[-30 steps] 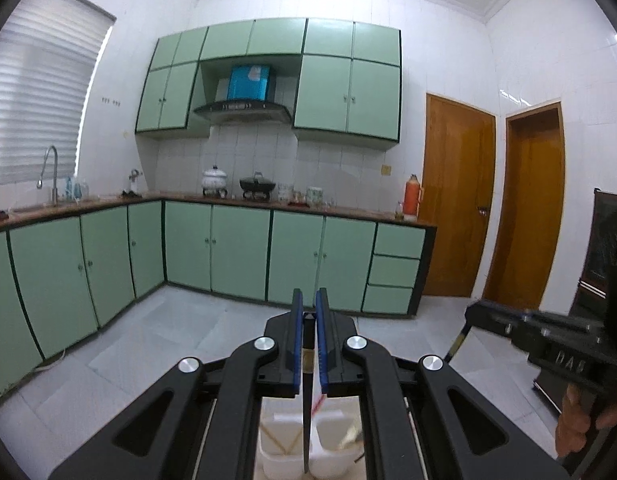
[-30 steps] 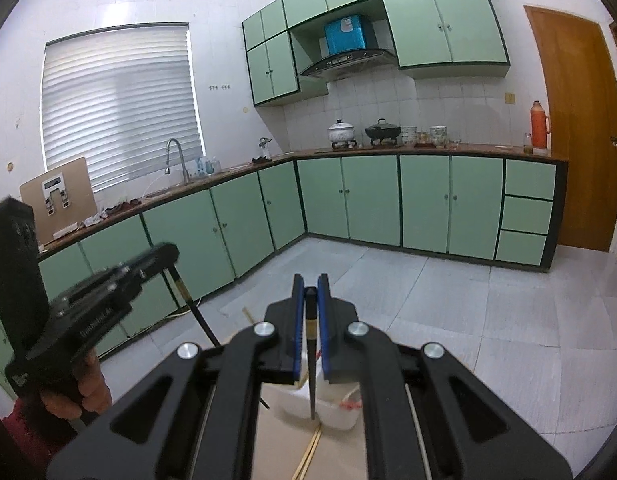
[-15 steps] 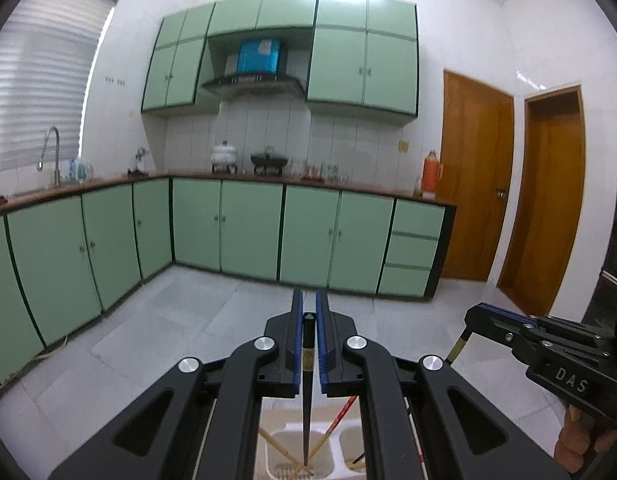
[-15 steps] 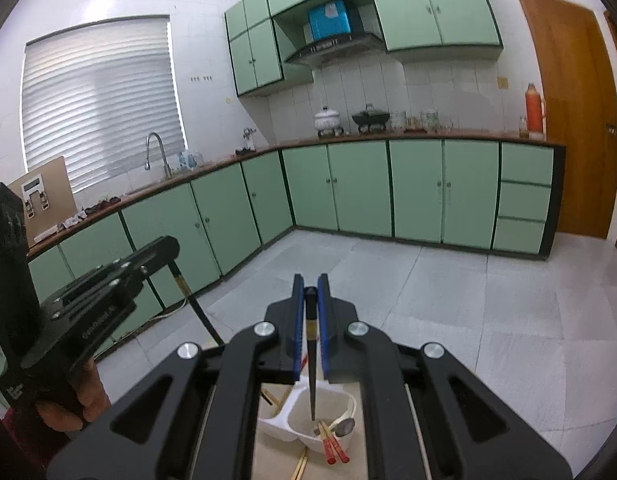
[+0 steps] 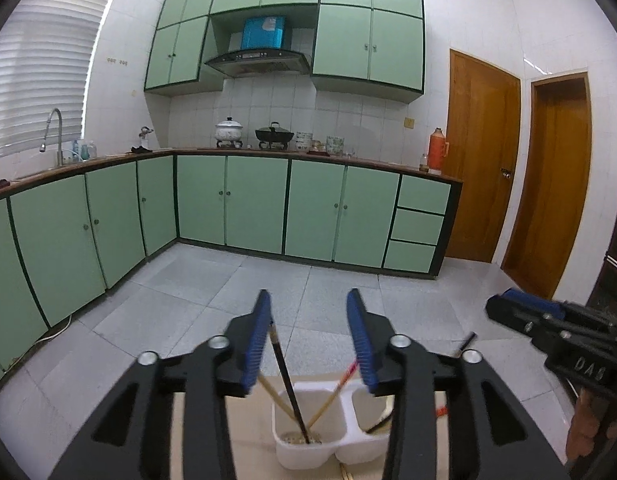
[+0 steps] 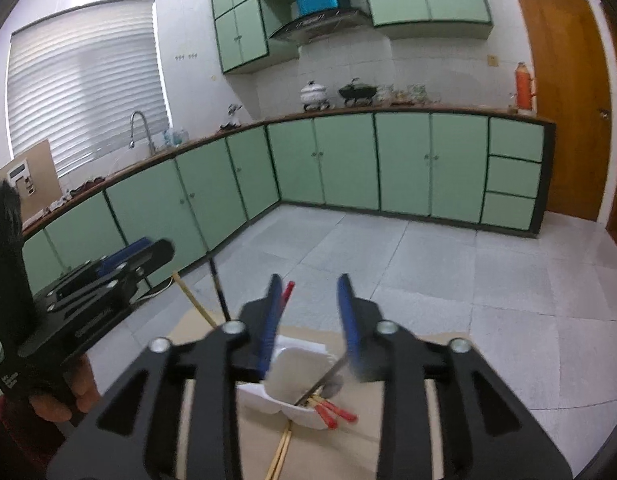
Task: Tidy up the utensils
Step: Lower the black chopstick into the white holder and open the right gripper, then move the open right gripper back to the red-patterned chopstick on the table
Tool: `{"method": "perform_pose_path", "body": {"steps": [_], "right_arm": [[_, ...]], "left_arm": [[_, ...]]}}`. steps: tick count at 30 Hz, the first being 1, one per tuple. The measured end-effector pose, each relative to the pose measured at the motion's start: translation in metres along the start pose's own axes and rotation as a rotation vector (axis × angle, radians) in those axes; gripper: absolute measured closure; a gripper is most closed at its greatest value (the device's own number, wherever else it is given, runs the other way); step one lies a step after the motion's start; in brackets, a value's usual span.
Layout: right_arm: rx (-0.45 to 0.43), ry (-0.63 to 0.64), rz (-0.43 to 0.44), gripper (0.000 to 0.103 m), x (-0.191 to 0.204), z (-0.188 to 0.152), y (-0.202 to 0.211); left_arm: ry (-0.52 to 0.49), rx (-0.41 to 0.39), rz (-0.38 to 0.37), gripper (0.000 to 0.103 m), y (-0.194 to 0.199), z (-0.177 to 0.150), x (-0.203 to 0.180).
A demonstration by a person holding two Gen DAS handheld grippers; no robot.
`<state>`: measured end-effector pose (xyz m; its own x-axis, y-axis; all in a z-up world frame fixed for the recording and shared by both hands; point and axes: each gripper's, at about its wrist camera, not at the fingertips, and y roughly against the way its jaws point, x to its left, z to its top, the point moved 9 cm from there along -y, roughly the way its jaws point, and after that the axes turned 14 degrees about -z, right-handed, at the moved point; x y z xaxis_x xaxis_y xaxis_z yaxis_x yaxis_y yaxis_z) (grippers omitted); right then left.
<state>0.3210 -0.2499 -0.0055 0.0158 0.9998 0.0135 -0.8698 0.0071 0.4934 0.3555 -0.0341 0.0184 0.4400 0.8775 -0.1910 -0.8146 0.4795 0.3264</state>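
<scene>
Below, a white holder (image 5: 308, 454) rests on cardboard (image 6: 404, 416) over grey floor tiles (image 5: 212, 300).

The white holder (image 5: 308, 446) looks like smooth, slightly glossy plastic; the dark chopstick (image 5: 286, 380) in its left compartment has a lacquered sheen; pale ones (image 6: 282, 446) look like bare wood; the surface beneath (image 6: 404, 412) resembles matt brown cardboard; the fingers (image 5: 257, 344) carry ribbed blue pads on matt black frames with shiny metal screws (image 5: 399, 341).
</scene>
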Motion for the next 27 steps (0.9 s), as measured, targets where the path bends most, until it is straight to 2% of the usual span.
{"method": "perform_pose_path", "body": {"steps": [4, 11, 15, 23, 27], "right_arm": [[-0.062, -0.017, -0.043, 0.046, -0.014, -0.002, 0.025], [-0.12, -0.039, -0.086, 0.012, -0.032, -0.045, 0.069], [-0.132, -0.049, -0.13, 0.008, -0.041, -0.085, 0.087], [-0.047, -0.075, -0.131, 0.008, -0.046, -0.159, 0.1], [-0.012, -0.057, -0.159, 0.008, -0.04, -0.197, 0.104]], "left_arm": [[-0.005, -0.022, -0.002, 0.034, 0.026, -0.009, -0.009], [0.018, 0.002, -0.002, 0.014, 0.071, -0.056, -0.02], [0.027, 0.021, 0.017, 0.007, 0.091, -0.095, -0.023], [0.021, 0.135, 0.042, 0.007, 0.109, -0.174, -0.027], [0.033, 0.192, 0.05, 0.007, 0.119, -0.212, -0.026]]}}
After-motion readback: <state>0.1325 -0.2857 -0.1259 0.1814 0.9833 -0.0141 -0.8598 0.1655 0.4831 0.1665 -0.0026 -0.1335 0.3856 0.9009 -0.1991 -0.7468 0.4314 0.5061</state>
